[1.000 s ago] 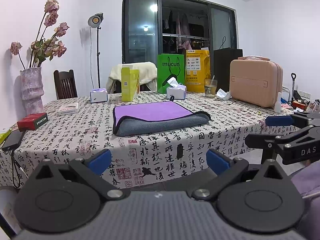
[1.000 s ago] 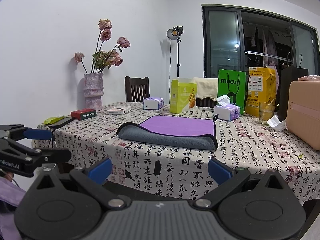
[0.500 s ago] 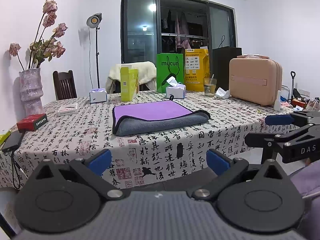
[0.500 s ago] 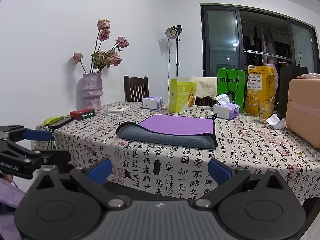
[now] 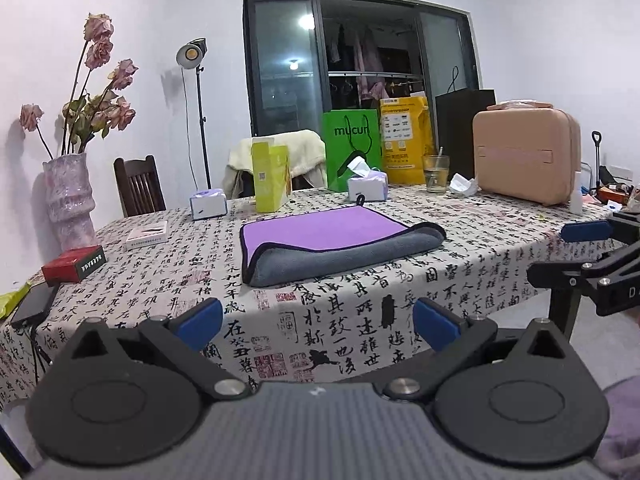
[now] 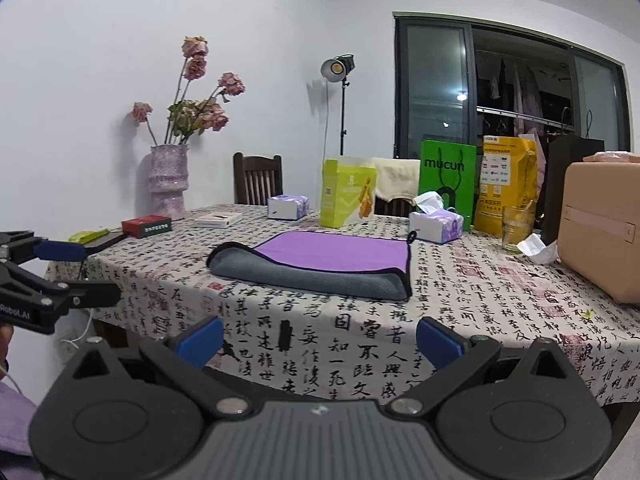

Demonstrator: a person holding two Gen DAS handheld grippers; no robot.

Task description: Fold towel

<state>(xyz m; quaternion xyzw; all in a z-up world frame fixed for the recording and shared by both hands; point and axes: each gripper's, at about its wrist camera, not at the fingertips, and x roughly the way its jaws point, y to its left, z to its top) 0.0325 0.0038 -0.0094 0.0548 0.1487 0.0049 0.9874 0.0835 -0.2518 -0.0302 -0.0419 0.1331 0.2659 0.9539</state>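
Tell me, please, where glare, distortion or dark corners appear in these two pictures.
Left wrist view: a ceiling light glares in the window glass; black fisheye corners. Right wrist view: the window frame bows; the lamp throws a shadow on the wall; the towel stays sharp.

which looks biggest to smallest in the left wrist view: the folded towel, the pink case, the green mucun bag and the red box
1. folded towel
2. pink case
3. green mucun bag
4. red box
The towel lies nearer the camera than the case and bag, so this ranks apparent size only.
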